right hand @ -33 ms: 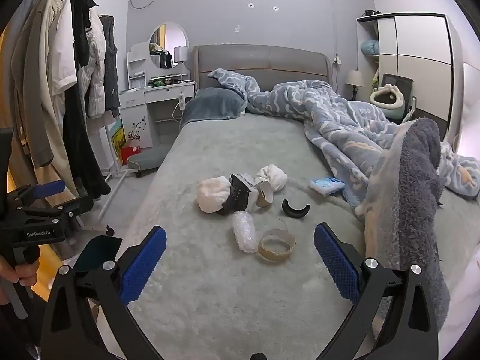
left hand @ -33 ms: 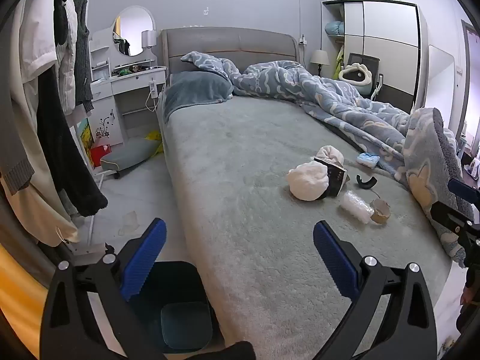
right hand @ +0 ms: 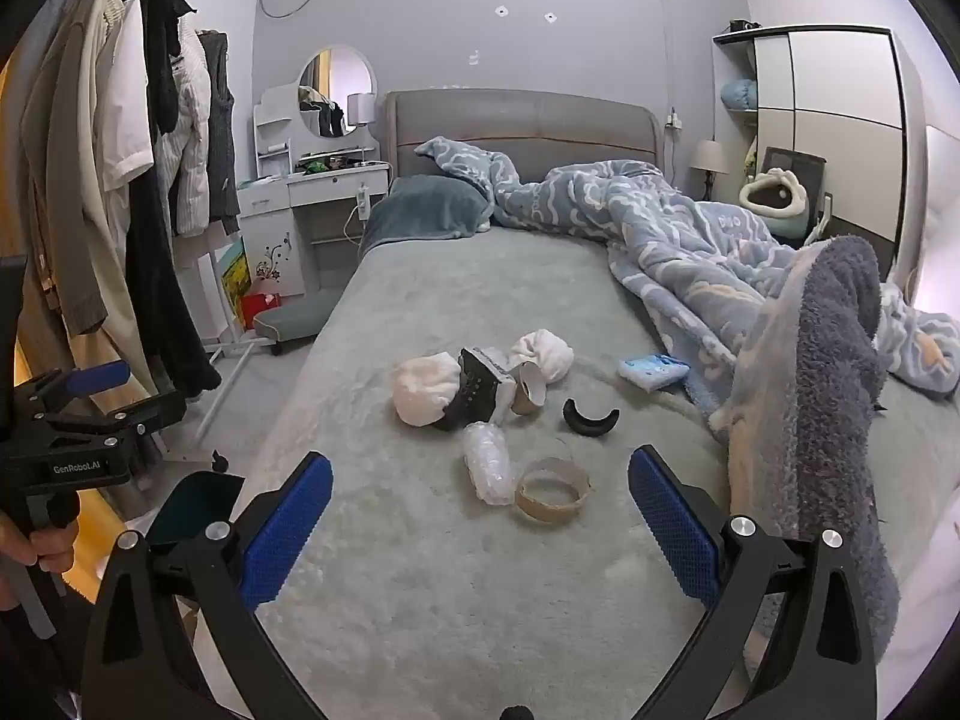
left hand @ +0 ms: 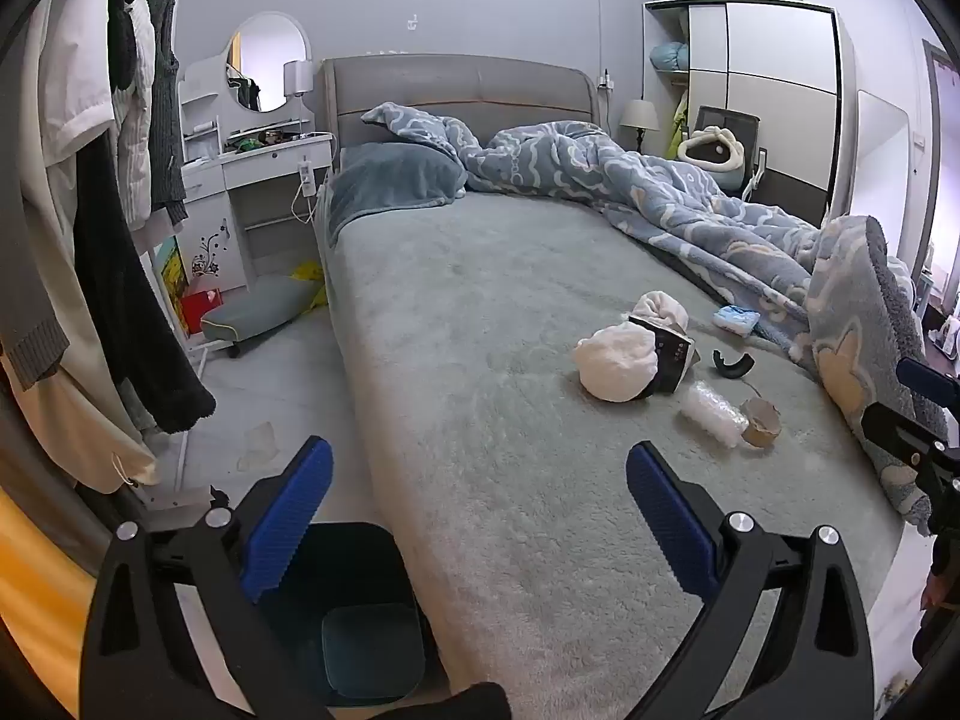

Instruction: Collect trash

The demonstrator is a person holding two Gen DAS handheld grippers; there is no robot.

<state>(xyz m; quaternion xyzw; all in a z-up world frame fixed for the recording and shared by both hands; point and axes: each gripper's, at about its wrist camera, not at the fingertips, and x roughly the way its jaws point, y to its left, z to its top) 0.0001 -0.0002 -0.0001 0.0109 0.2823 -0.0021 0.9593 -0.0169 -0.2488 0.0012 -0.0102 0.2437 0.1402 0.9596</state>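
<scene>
Grey-sheeted bed [right hand: 456,276] across most of both views, grey padded headboard [right hand: 522,120] at the far end. Rumpled blue patterned duvet [right hand: 648,222] heaped along the right side, one fuzzy fold [right hand: 834,360] rising near the right gripper. Teal pillow [right hand: 426,207] below the headboard. White-and-black wardrobe [right hand: 840,114] at far right; white dressing table [right hand: 312,198] with a round mirror [right hand: 336,90] at far left. Rack of hanging clothes [right hand: 138,180] on the left edge.

Dark teal trash bin [left hand: 354,606] on the floor just beside the bed's left side, directly under the left gripper [left hand: 480,522], mouth facing up.

Left gripper: blue pads wide apart, nothing between them. Right gripper [right hand: 480,525]: likewise spread wide and empty, hovering over the near part of the bed.

Trash clustered mid-bed, ahead of the right gripper: white crumpled wad [right hand: 427,387] touching a dark box [right hand: 477,387], second white wad [right hand: 543,354] behind, cardboard tube [right hand: 529,396] just beside the box. Nearer: clear plastic wrap bundle [right hand: 489,462] touching an empty tape ring [right hand: 552,489]. Black curved piece [right hand: 590,418] lying apart to the right. Blue tissue pack [right hand: 654,369] near the duvet edge.
</scene>
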